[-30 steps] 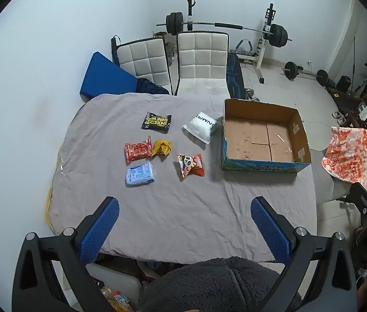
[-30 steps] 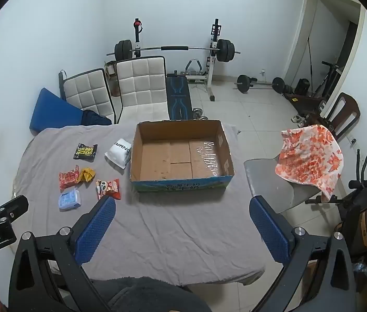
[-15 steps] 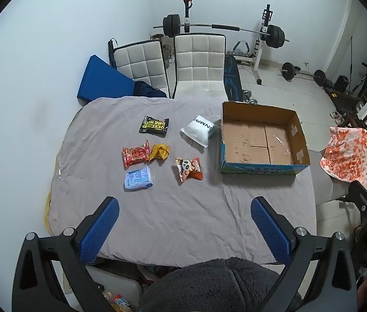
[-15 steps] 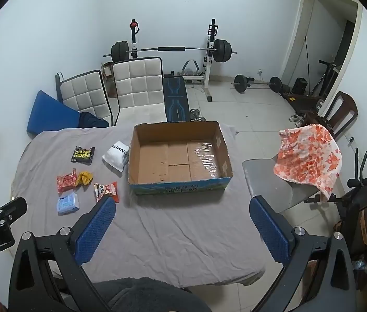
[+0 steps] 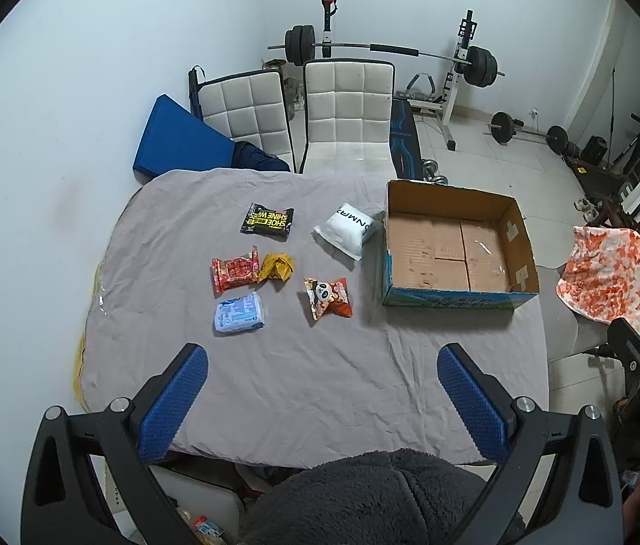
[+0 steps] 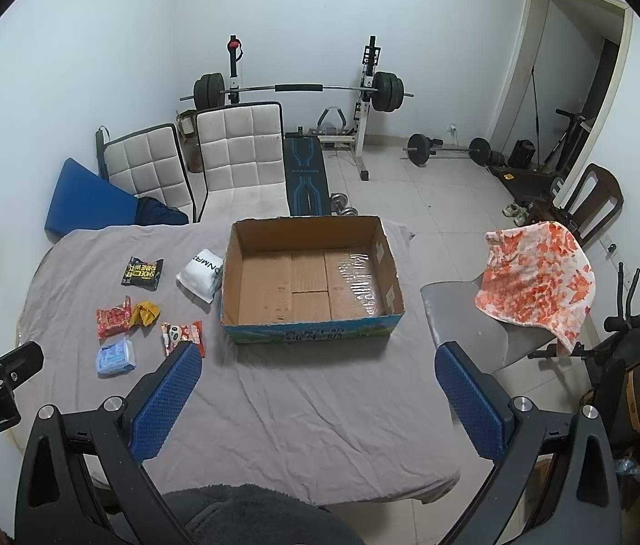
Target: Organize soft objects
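Note:
Several soft packets lie on the grey-clothed table (image 5: 302, 377): a black packet (image 5: 268, 220), a white pouch (image 5: 344, 230), a red packet (image 5: 234, 274), a crumpled yellow wrapper (image 5: 277, 266), a panda snack bag (image 5: 327, 296) and a pale blue packet (image 5: 239, 314). An empty cardboard box (image 5: 456, 245) stands to their right; it also shows in the right wrist view (image 6: 311, 281). My left gripper (image 5: 320, 402) is open and empty, above the table's near edge. My right gripper (image 6: 317, 402) is open and empty, in front of the box.
Two white padded chairs (image 5: 347, 109) and a blue mat (image 5: 179, 141) stand behind the table. A grey chair with an orange-patterned cloth (image 6: 535, 281) is to the right. A barbell rack (image 6: 302, 91) and weights sit on the tiled floor beyond.
Both grippers have drawn back and risen slightly, so the table and box appear a little farther. Nothing on the table has moved.

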The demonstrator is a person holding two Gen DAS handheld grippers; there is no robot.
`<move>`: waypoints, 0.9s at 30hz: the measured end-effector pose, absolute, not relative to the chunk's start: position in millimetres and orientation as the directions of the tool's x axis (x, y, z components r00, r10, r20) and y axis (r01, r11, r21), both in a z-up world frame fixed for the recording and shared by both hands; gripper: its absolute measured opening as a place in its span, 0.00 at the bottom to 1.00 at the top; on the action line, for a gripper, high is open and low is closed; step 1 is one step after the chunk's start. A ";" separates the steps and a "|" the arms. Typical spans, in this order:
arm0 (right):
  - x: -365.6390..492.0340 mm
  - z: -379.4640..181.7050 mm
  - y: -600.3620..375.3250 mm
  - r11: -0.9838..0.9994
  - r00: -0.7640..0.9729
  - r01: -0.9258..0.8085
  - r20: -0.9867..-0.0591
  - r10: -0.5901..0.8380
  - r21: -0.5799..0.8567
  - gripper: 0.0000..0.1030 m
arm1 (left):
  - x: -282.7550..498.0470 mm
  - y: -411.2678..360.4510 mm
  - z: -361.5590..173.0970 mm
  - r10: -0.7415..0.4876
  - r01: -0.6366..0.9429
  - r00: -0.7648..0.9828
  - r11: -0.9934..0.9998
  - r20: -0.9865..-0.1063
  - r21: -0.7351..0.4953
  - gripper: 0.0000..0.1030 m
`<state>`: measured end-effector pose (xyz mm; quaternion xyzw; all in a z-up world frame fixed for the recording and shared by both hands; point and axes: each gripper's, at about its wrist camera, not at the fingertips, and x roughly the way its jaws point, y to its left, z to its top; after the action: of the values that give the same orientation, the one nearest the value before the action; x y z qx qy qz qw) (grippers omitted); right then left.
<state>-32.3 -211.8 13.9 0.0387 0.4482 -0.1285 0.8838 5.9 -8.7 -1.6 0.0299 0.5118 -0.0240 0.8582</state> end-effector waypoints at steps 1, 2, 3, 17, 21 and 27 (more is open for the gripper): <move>-31.9 13.7 -211.9 0.964 0.567 0.262 -0.801 -0.194 -0.048 1.00 | 6.8 -6.6 -0.6 -0.012 0.071 0.474 0.997 -0.880 0.025 1.00; -31.1 13.1 -211.8 0.964 0.568 0.262 -0.800 -0.193 -0.047 1.00 | 6.5 -7.7 -1.0 -0.013 0.070 0.474 0.997 -0.881 0.024 1.00; -30.8 13.2 -211.5 0.964 0.567 0.263 -0.800 -0.194 -0.047 1.00 | 6.5 -7.4 -1.1 -0.014 0.071 0.474 0.997 -0.880 0.023 1.00; -28.6 14.5 -211.8 0.963 0.568 0.263 -0.799 -0.197 -0.050 1.00 | 9.9 -4.3 1.2 -0.012 0.071 0.479 0.997 -0.878 0.025 1.00; -26.4 15.1 -212.2 0.964 0.569 0.263 -0.798 -0.196 -0.049 1.00 | 9.5 -4.5 2.2 -0.014 0.069 0.480 0.997 -0.877 0.021 1.00; -27.9 14.0 -213.1 0.962 0.574 0.267 -0.794 -0.200 -0.050 1.00 | 9.5 -3.3 5.4 -0.017 0.069 0.482 0.997 -0.876 0.018 1.00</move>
<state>-27.9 -213.1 14.0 0.0377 0.4424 -0.1318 0.8863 9.5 -3.3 5.4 0.0255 0.5084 -0.0252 0.8604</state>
